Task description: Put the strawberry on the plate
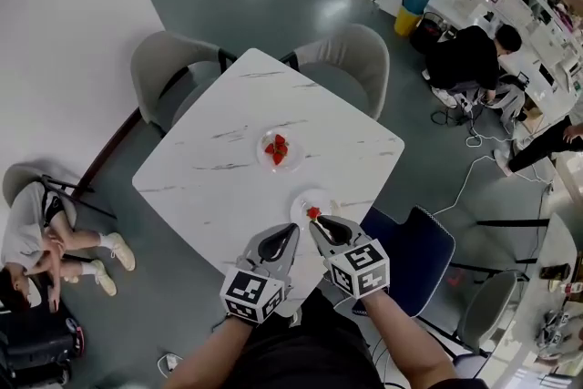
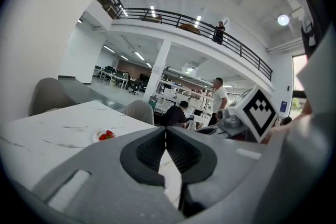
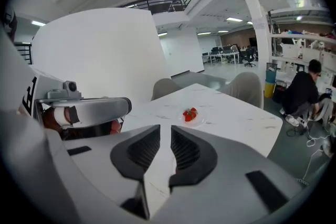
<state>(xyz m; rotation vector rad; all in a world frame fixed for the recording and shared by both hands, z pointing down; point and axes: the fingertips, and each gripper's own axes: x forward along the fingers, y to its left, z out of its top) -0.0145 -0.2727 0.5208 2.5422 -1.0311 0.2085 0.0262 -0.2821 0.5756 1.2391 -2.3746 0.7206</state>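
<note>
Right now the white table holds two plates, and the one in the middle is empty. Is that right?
Not quite. The rest holds, but the middle plate on the white table is not empty: a few strawberries lie on it, as the head view shows.

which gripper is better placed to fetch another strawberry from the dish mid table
Right, probably: the right gripper has its tips at the near plate, closer to the dish of strawberries, with jaws slightly apart and empty. The left gripper sits further back with its jaws together.
</note>
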